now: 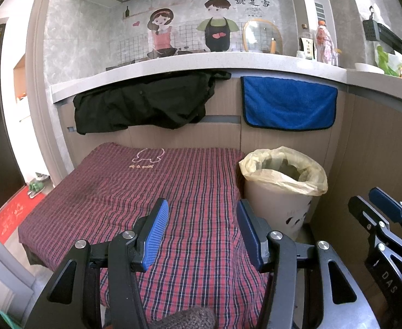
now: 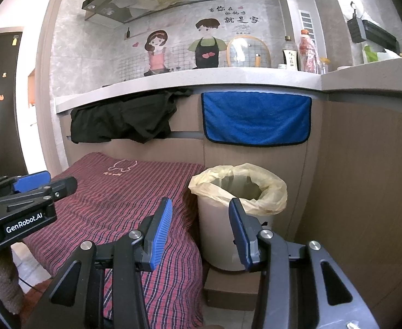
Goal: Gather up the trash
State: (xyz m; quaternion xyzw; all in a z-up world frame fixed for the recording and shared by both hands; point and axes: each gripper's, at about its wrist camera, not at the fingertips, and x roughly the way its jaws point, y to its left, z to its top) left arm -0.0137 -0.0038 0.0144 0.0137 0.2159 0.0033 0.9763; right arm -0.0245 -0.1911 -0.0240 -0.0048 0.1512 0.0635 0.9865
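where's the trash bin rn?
In both wrist views the trash bin with its yellowish liner stands on the floor right of centre, against the right edge of the plaid-covered table and just below the blue towel hanging from the counter.

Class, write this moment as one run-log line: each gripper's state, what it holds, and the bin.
left gripper: jaws open, empty | right gripper: jaws open, empty | bin: upright beside checked cloth, bag-lined | trash: none visible

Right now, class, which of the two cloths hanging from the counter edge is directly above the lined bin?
The blue towel; the black cloth hangs further left, above the plaid-covered surface.
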